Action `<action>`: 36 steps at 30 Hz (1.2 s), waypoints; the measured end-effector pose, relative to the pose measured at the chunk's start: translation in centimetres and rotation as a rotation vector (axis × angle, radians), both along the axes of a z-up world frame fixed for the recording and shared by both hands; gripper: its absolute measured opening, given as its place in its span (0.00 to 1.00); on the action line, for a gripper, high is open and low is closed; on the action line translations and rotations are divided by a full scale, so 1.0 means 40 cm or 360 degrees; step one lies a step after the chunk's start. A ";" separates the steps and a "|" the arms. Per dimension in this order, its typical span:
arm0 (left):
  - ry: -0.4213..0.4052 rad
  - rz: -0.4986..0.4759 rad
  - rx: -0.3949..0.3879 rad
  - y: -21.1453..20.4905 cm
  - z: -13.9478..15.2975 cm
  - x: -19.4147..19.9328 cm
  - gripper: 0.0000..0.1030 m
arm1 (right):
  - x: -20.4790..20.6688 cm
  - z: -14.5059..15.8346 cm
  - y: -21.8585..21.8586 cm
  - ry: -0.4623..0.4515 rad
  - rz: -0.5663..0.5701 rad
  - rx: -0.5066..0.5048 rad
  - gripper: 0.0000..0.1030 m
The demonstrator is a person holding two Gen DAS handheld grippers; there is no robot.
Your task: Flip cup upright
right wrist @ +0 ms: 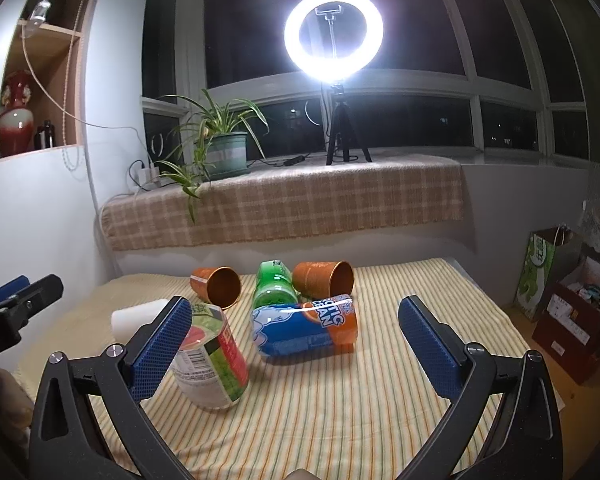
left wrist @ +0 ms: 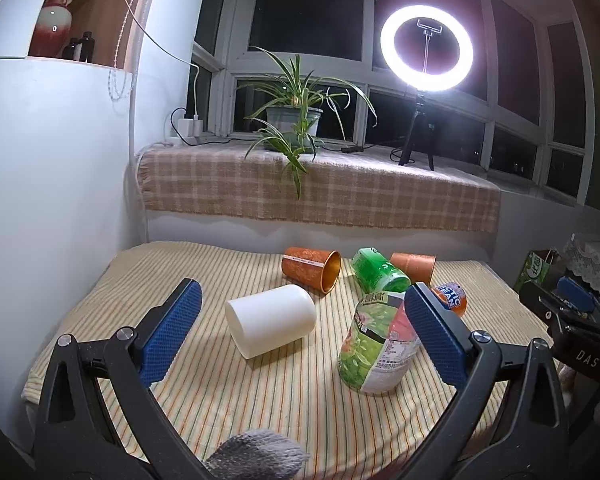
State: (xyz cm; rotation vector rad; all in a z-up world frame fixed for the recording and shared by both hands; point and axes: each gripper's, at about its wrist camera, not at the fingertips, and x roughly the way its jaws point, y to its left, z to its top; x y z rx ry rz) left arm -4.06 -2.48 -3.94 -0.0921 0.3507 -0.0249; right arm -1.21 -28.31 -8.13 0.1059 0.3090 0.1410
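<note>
white cup (left wrist: 270, 326) on side, hand-held grippers spread

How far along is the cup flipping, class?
Nothing looks done: the white cup and both orange cups lie on their sides. In hand: nothing; the left gripper and right gripper are open. Left: grasp a cup, stand it up.

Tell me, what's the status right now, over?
Left gripper open, empty. Right gripper open, empty. White cup on its side, untouched. Labelled bottle lying close beside it, over.
</note>
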 end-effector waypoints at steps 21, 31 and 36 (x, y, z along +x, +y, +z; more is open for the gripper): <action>-0.0009 0.0006 0.0001 0.003 0.006 -0.002 1.00 | 0.012 -0.023 -0.016 0.0065 -0.0013 0.0077 1.00; -0.0008 0.0012 0.0003 0.002 0.005 0.000 1.00 | 0.022 -0.038 -0.018 0.0107 -0.0003 0.0098 1.00; -0.0008 0.0010 0.0001 0.001 0.005 0.001 1.00 | 0.025 -0.043 -0.020 0.0122 -0.0001 0.0109 1.00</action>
